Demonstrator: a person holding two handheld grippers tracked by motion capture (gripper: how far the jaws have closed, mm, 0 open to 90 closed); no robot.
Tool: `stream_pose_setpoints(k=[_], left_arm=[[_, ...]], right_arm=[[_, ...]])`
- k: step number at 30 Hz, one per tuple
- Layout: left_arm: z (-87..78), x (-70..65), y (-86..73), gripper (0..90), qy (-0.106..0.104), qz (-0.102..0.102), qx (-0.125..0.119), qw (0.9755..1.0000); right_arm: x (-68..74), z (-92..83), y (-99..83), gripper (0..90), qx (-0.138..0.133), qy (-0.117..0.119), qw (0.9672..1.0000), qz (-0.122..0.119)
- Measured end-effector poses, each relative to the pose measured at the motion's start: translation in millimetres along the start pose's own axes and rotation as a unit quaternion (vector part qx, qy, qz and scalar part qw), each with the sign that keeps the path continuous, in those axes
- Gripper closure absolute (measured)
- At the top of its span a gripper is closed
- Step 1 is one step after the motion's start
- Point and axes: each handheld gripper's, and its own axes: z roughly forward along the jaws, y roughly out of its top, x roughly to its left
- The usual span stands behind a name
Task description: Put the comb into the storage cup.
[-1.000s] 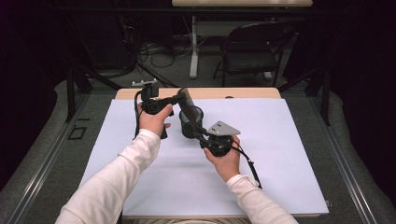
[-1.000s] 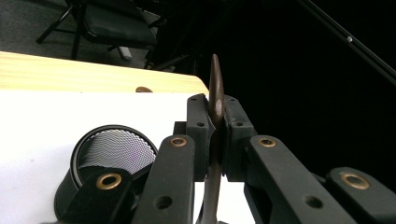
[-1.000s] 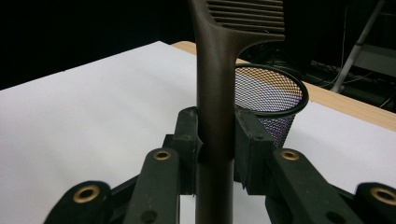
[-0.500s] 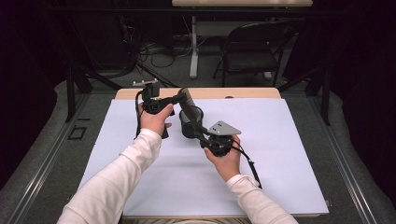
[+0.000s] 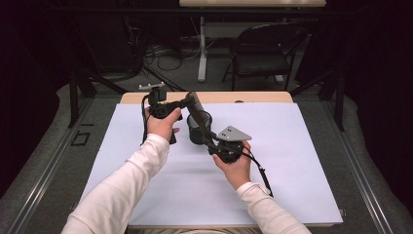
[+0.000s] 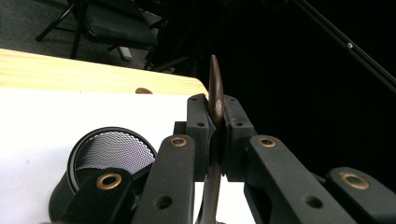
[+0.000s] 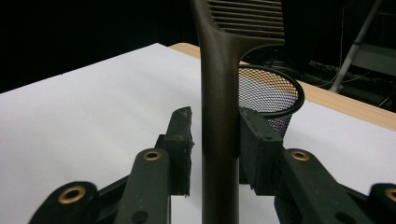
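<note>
A dark brown comb (image 5: pixel 196 108) hangs tilted over a black mesh cup (image 5: pixel 196 135) on the white table. My left gripper (image 5: pixel 184 103) is shut on the comb's toothed far end; the left gripper view shows the comb (image 6: pixel 215 79) edge-on, clamped between the pads, with the cup (image 6: pixel 109 149) below. The comb's handle (image 7: pixel 219 93) stands between the jaws of my right gripper (image 7: pixel 215 126), which have just been opening. A gap shows beside the left pad (image 7: pixel 182 135), and the cup (image 7: pixel 268 93) sits just behind. From above, the right gripper (image 5: pixel 207 137) reaches up from the near right.
White sheet (image 5: pixel 292 161) covers the table, with a wooden strip (image 5: pixel 263 97) along the far edge. Behind the table stand a black folding chair (image 5: pixel 263 53), a table leg (image 5: pixel 202 48) and cables on the floor.
</note>
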Motion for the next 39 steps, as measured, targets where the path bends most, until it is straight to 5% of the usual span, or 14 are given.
stream_pose_setpoints(k=[21, 39], left_arm=[[-7.2, 6.0, 6.2, 84.4, 0.011, -0.002, -0.03, 0.9995], [-20.1, 5.9, 24.0, 84.3, 0.025, 0.007, -0.073, 0.997]], right_arm=[[-2.9, -1.3, 1.4, 55.3, -0.01, -0.008, 0.9999, 0.0], [-0.6, -4.5, 8.9, 48.8, -0.019, -0.009, 0.9993, -0.031]])
